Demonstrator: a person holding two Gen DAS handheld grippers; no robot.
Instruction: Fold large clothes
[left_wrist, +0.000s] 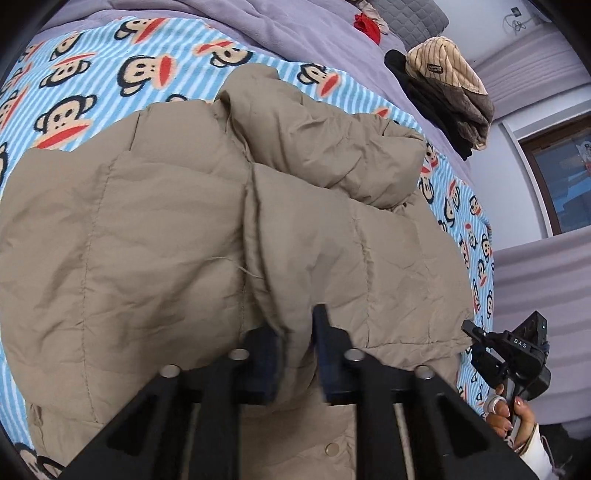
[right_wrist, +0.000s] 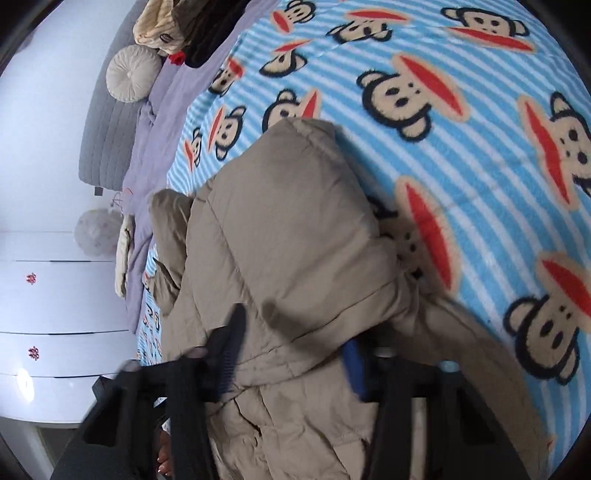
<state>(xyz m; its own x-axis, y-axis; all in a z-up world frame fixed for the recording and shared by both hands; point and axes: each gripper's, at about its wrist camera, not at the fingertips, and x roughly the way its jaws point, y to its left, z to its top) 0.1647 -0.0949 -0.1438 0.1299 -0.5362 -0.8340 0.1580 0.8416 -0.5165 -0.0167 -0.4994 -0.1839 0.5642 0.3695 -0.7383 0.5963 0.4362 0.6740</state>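
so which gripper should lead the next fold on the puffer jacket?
Left, probably. The left gripper is pinching a jacket fold; the right gripper's wide jaws only straddle the fabric.

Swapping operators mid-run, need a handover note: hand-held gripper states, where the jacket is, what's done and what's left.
Left hand-held gripper: shut on a ridge of the beige quilted puffer jacket near its seam.
Right hand-held gripper: fingers wide apart, straddling a bulky fold of the same jacket; not clamped. The view is motion-blurred.
Jacket lies bunched on the blue-striped monkey-print fleece blanket on the bed, one section flopped over the body.
Done: at most a rough first fold.
Left: flatten, fold sleeves and body into a neat stack.
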